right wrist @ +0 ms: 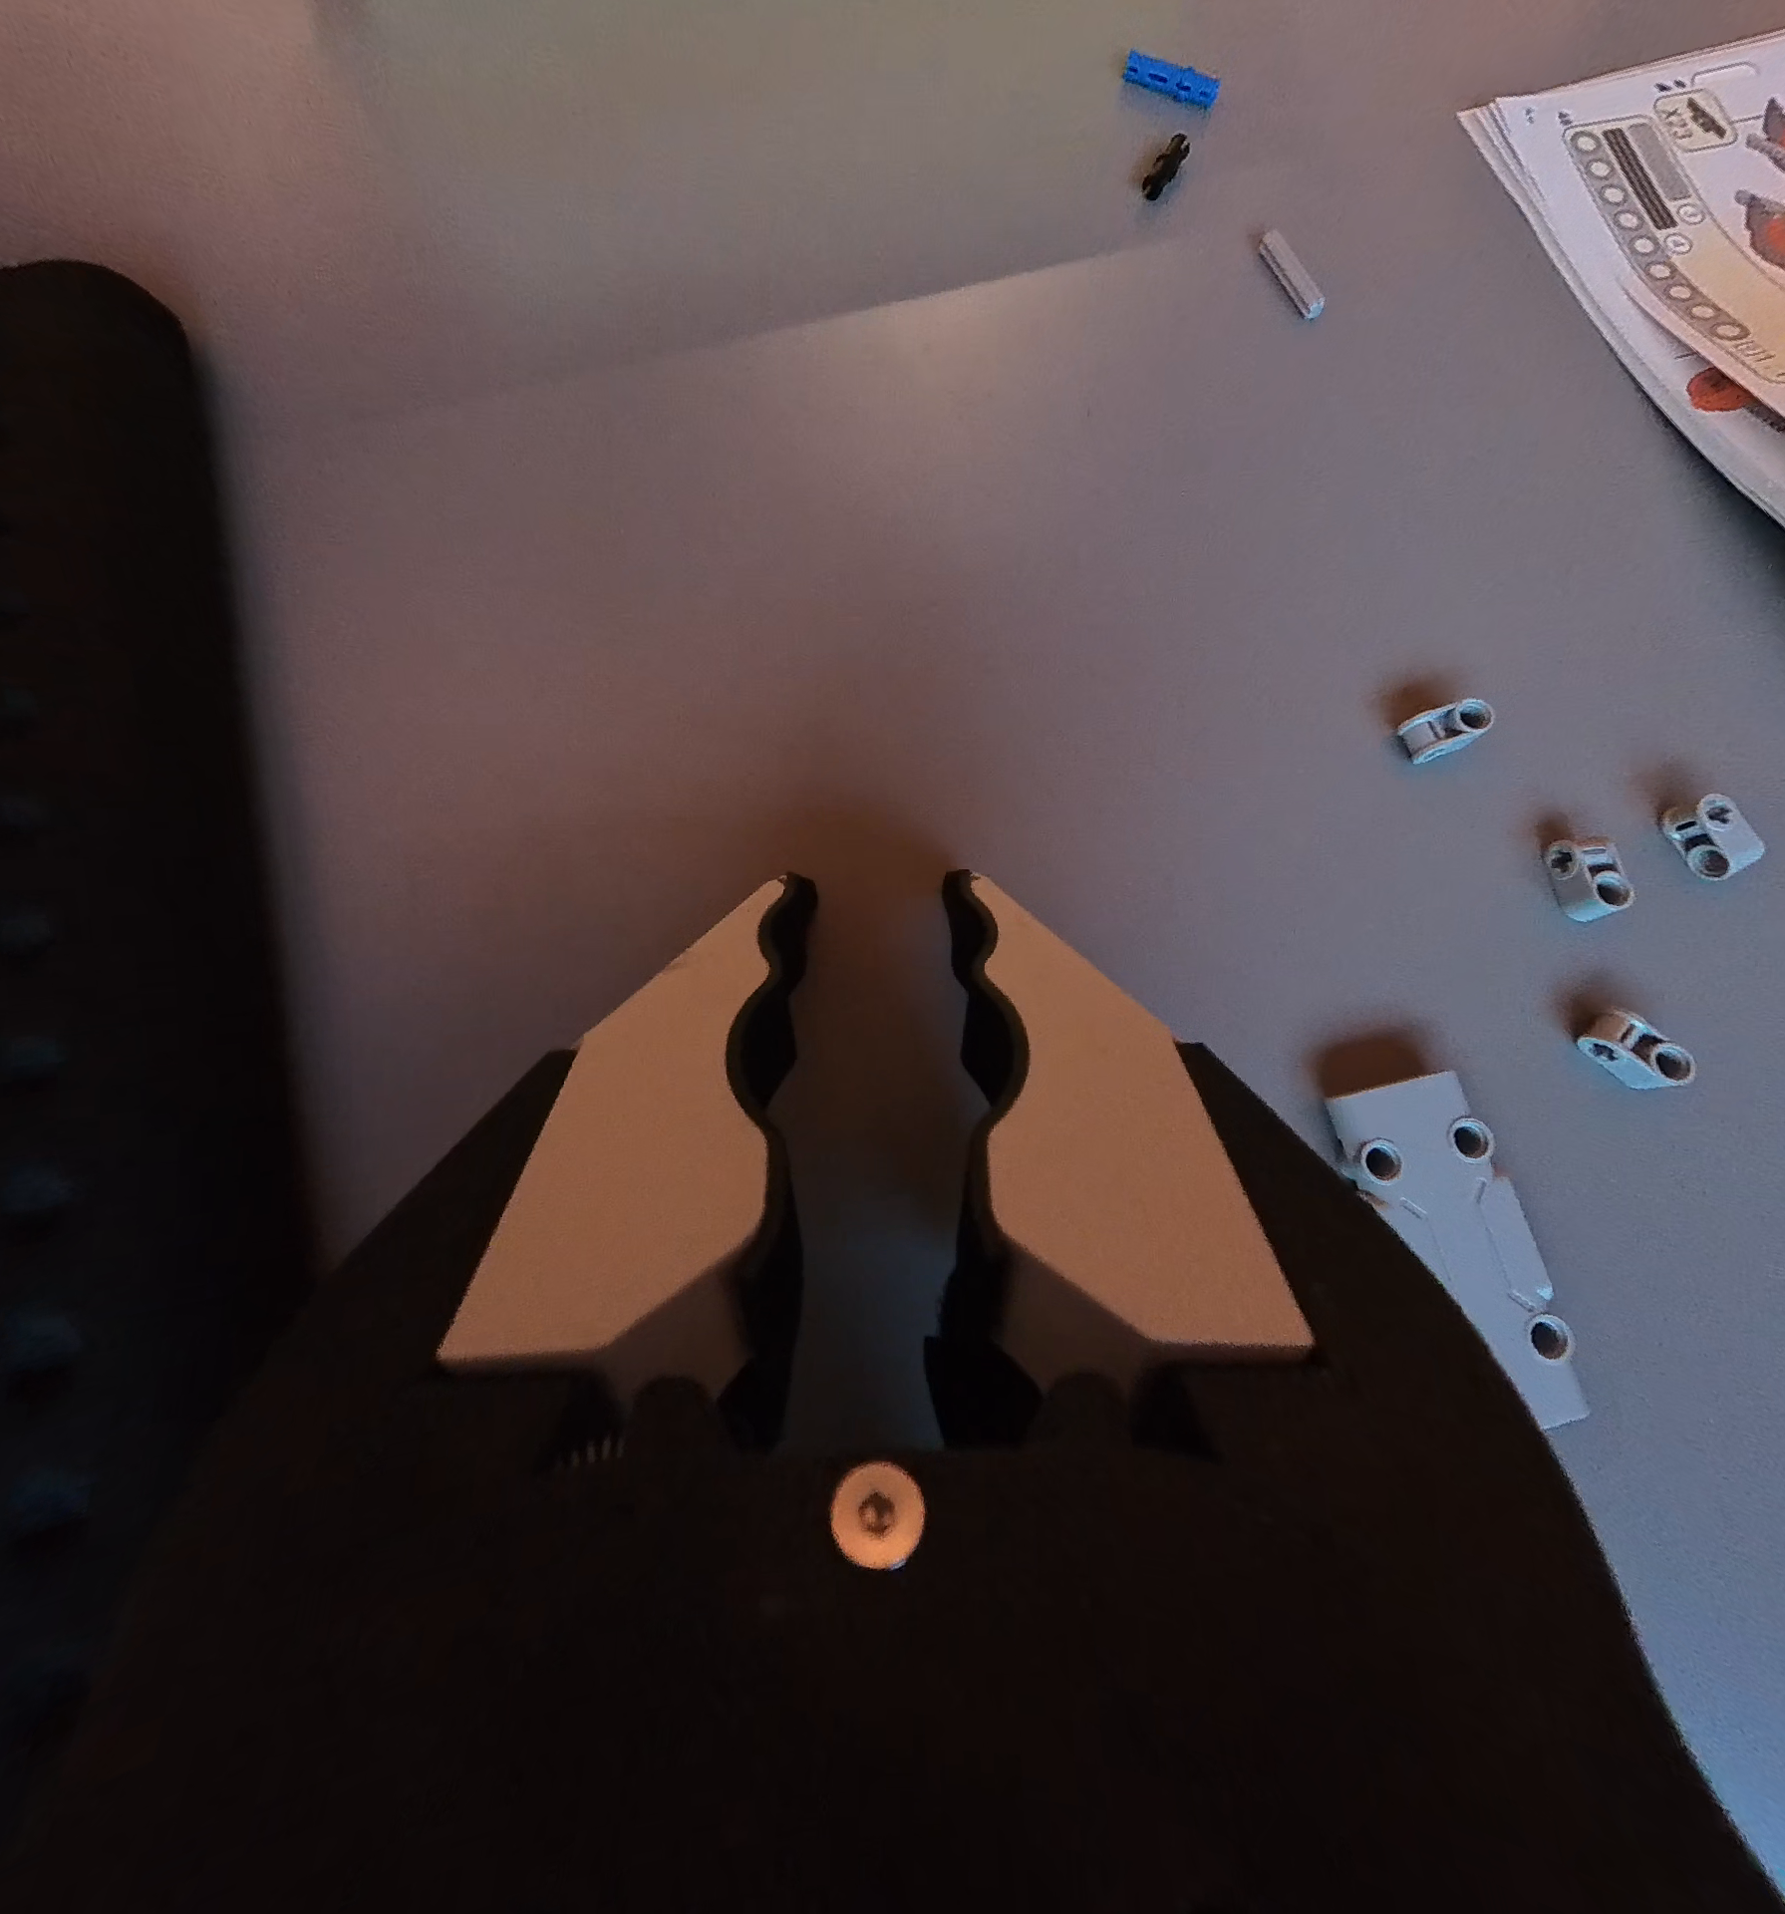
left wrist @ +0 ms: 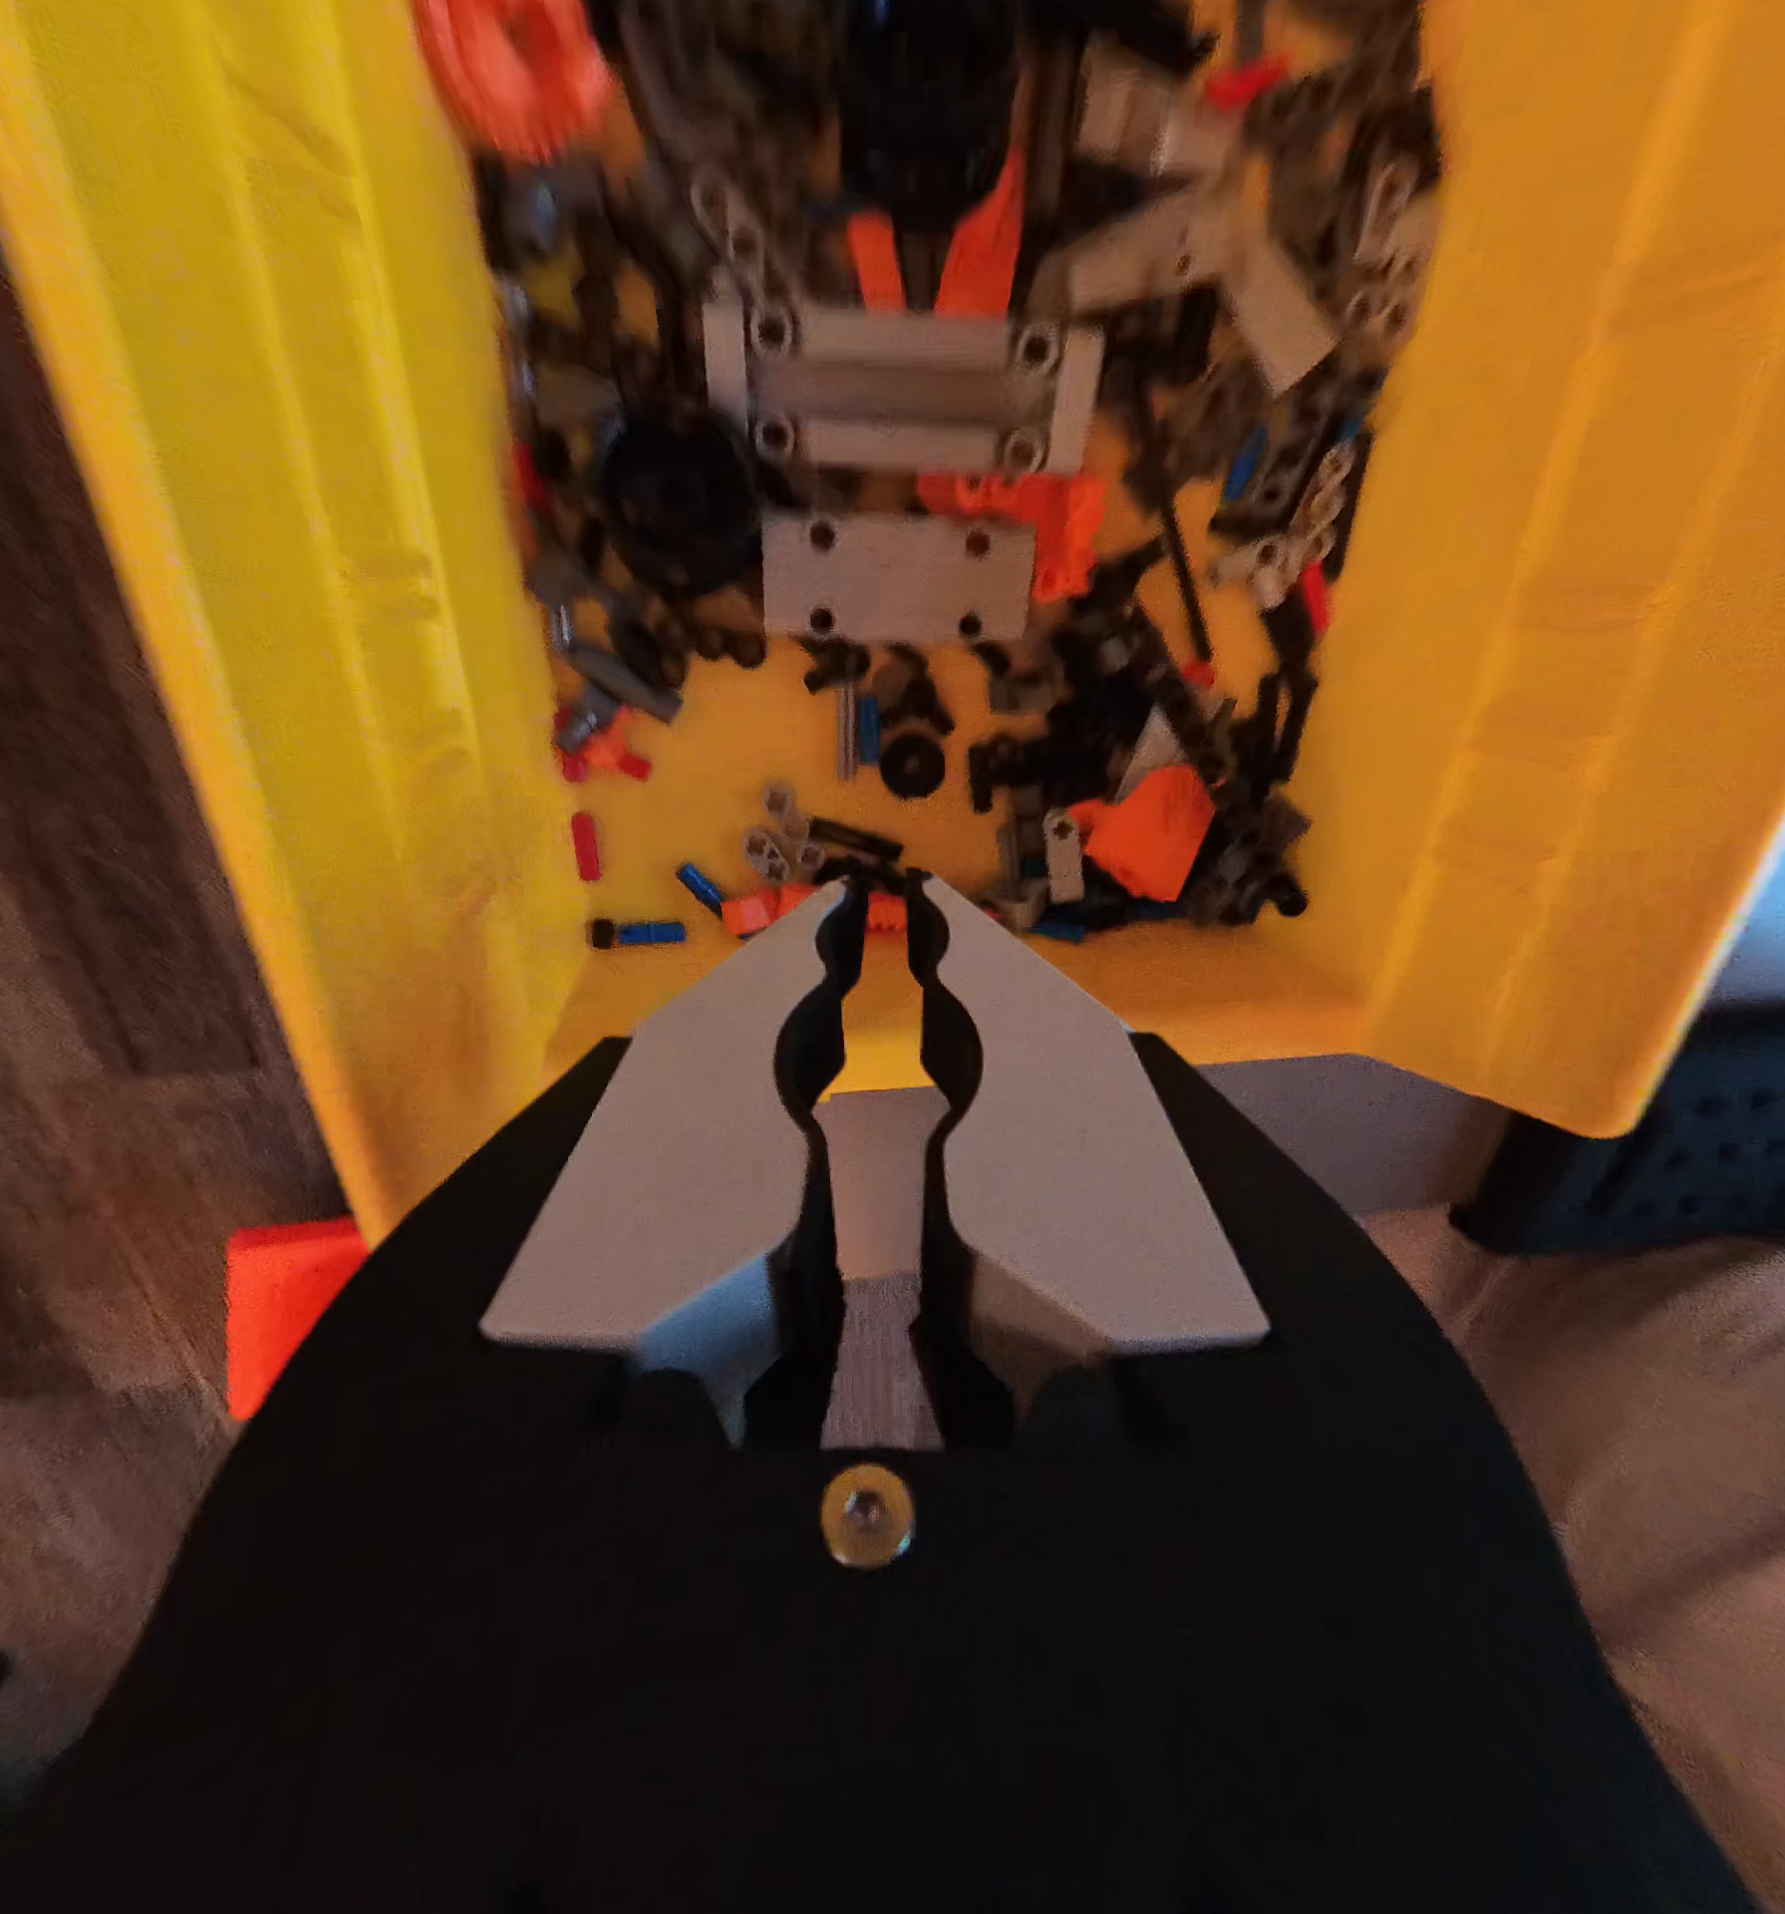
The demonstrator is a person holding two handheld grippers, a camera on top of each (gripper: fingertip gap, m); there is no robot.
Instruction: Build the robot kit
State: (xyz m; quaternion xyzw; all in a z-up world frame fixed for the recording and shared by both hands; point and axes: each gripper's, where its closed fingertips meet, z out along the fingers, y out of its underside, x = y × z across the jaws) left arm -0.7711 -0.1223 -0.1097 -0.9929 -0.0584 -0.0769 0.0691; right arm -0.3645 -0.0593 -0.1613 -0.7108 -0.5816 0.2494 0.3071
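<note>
Left gripper [left wrist: 883,891] reached into yellow bin [left wrist: 298,518], jaws nearly together over small black piece [left wrist: 855,837], grip unclear. Tiny hard plastic, pinch midway. Right gripper [right wrist: 878,880] hovered over desk [right wrist: 764,518], jaws apart, empty.

Dim, warm light falls on a grey tabletop [right wrist: 660,539]; wood-grain floor [left wrist: 59,829] lies beside it.

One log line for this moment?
left gripper: narrowly open, empty, in yellow bin | right gripper: open, empty, over table
</note>
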